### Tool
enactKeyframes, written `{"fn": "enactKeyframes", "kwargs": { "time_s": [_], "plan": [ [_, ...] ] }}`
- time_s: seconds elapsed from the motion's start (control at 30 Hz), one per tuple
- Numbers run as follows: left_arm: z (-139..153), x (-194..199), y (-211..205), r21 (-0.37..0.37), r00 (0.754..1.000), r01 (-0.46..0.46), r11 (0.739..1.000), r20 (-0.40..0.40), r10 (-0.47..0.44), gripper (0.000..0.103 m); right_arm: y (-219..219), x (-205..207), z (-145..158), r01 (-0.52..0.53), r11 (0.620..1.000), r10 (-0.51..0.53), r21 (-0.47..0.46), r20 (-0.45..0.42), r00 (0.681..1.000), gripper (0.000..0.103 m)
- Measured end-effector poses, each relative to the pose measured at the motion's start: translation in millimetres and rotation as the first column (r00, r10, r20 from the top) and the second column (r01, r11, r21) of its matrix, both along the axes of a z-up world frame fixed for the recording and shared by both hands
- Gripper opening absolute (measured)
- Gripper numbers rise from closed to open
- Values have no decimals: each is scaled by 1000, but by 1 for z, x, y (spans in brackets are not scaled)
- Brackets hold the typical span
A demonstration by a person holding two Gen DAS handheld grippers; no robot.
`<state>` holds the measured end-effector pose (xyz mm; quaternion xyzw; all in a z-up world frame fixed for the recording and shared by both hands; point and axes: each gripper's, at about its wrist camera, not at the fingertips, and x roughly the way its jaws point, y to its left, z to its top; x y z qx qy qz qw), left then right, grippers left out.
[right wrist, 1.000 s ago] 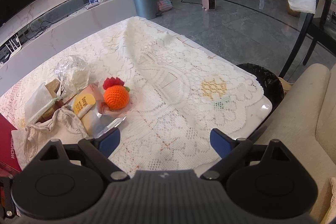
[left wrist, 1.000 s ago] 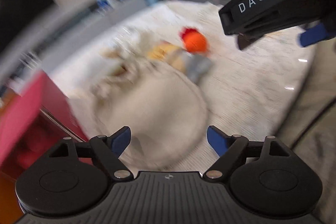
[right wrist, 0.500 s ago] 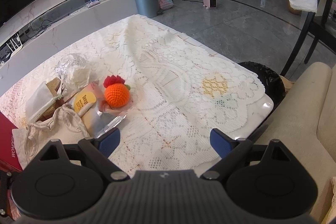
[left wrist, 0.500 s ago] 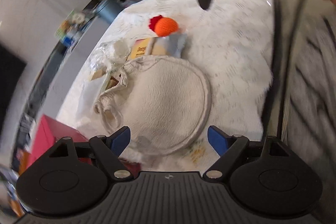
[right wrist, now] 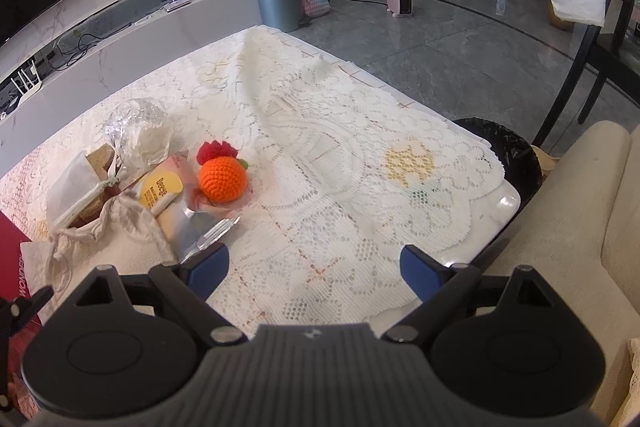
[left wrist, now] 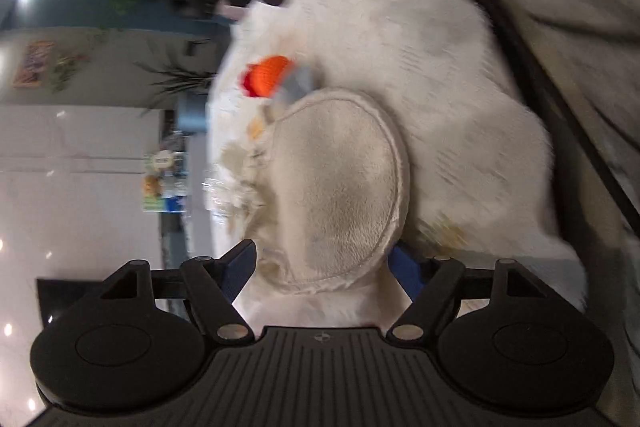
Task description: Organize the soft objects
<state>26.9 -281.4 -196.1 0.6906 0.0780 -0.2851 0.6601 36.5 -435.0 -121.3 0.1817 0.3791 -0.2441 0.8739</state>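
Drawstring bag (right wrist: 116, 227): a beige cloth bag lying on the lace tablecloth (right wrist: 320, 155) at the left of the table, mouth gathered; what is inside cannot be seen.
Clear plastic bag (right wrist: 138, 135): behind it, holding something white and crumpled.
Paper pouch (right wrist: 74, 187): beside the plastic bag, with brown spongy pieces at its open end.
Snack packet (right wrist: 168, 195): yellow and silver, flat, touching the drawstring bag.
Crocheted orange ball (right wrist: 222, 179): with a red tuft, sitting on a pink scrap just beside the packet.
Round cream pad (left wrist: 340, 183): plush, stitched rim, lying on the cloth next to the pile; its near edge reaches in between the left fingers.
Left gripper (left wrist: 320, 267): jaws spread wide and just closing in slightly; the pad's edge seems to brush the right-hand blue pad, though blur makes contact unsure.
Right gripper (right wrist: 314, 269): jaws spread, nothing between them, hanging over bare lace near the table's front edge.
Changed since a second ago: the left view has rolled sideways and sunk closer to the pad; the right view is unchanged.
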Motion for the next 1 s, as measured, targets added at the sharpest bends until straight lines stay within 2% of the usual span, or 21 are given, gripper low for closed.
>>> {"fn": "enactKeyframes", "kwargs": {
  "time_s": [0.07, 0.2, 0.27, 0.33, 0.4, 0.47, 0.5, 0.57, 0.63, 0.67, 0.7, 0.77, 0.97, 1.0],
  "plan": [
    [5, 1, -5, -69, 1000, 8, 998, 23, -7, 88, 0, 0, 0, -3, 1000, 3, 2, 0, 1000, 91],
    [14, 9, -19, -193, 1000, 14, 981, 10, -12, 88, -1, 0, 0, -2, 1000, 2, 10, 2, 1000, 91],
    [7, 16, -28, -218, 1000, -11, 976, 22, 16, 88, -1, 0, 0, -4, 1000, 4, 10, 2, 1000, 91],
    [1, 24, -39, -255, 997, -14, 967, 69, 33, 88, -1, 0, 0, -9, 1000, 9, 12, 3, 1000, 91],
    [-4, 22, -43, -322, 989, 33, 946, 144, 14, 88, -2, -2, -1, -7, 1000, 7, 18, 8, 1000, 91],
    [-10, 23, -50, -337, 977, 50, 940, 211, 24, 87, -3, -2, -1, -4, 1000, 4, 23, 10, 1000, 91],
    [-11, 25, -54, -343, 979, 43, 938, 203, 29, 82, -3, -1, -1, -5, 1000, 5, 25, 10, 1000, 91],
    [-6, 27, -58, -379, 989, 1, 925, 136, 55, 74, -3, -1, -2, -11, 1000, 10, 30, 9, 1000, 91],
    [0, 29, -61, -415, 996, -40, 909, 59, 71, 34, -3, -1, -2, -10, 999, 9, 32, 13, 1000, 91],
    [4, 29, -62, -415, 996, -68, 907, 25, 87, 9, -3, -1, -2, -9, 999, 9, 33, 16, 1000, 91],
    [6, 30, -64, -422, 993, -101, 901, 11, 116, 6, -4, -2, -2, -12, 999, 11, 37, 21, 1000, 91],
    [16, 30, -65, -473, 988, -141, 870, -8, 156, 5, -5, -2, -3, -13, 999, 12, 45, 23, 1000, 91],
    [53, 18, -49, -582, 986, -150, 799, -25, 166, 5, -10, -3, -4, 7, 998, -9, 58, 23, 1000, 91],
    [60, 16, -45, -586, 986, -149, 796, -25, 166, 5, -9, -3, -4, 9, 999, -10, 53, 22, 1000, 91]
  ]
}}
